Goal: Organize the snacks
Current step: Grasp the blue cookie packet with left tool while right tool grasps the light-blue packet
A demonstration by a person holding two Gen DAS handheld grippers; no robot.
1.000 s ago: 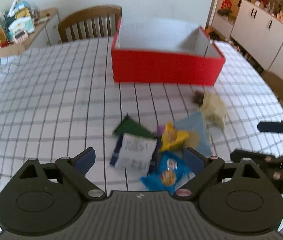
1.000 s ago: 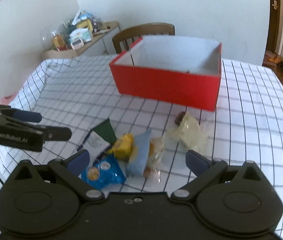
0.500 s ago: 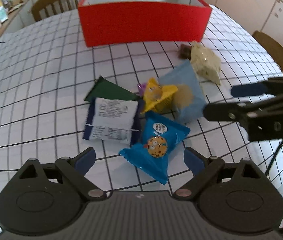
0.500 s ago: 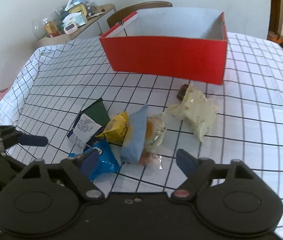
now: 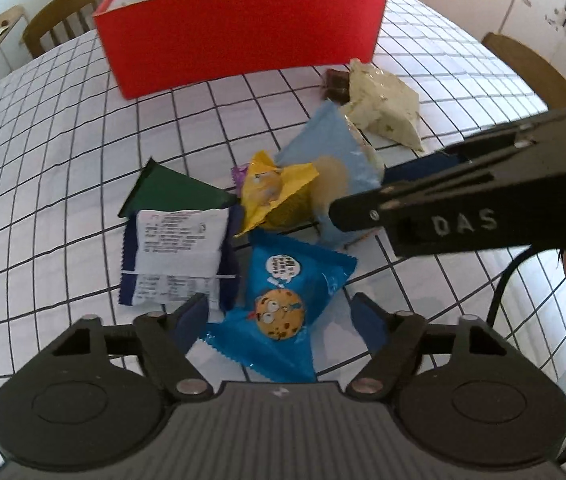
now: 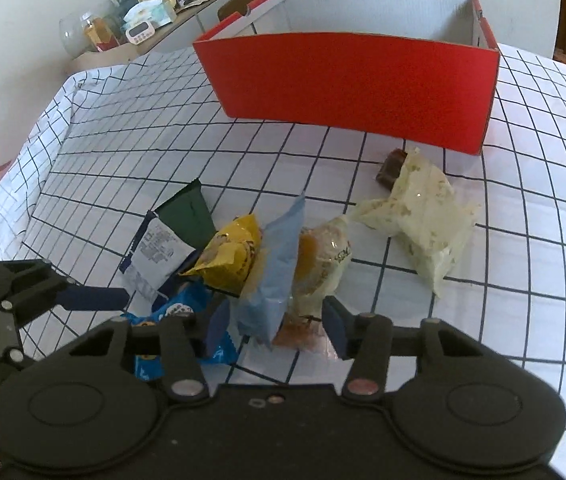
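Observation:
A pile of snack packets lies on the checked tablecloth in front of a red box (image 5: 239, 36). My left gripper (image 5: 279, 320) is open, its jaws either side of a blue cookie packet (image 5: 287, 304). My right gripper (image 6: 275, 322) is open, its jaws either side of a light blue packet (image 6: 279, 264) and a clear wrapped pastry (image 6: 319, 268). Beside them lie a white-and-navy packet (image 5: 179, 256), a dark green packet (image 5: 171, 192), a yellow packet (image 5: 271, 192), a pale cream packet (image 5: 383, 104) and a small brown candy (image 5: 337, 84).
The red box (image 6: 355, 80) stands open at the table's far side, white inside. A wooden chair (image 5: 67, 16) stands behind it and another (image 5: 531, 68) at the right. A cluttered shelf (image 6: 143, 28) stands at the back left.
Both grippers have moved down and forward to the pile. Their jaws now sit either side of packets, and the right gripper's opening has narrowed.

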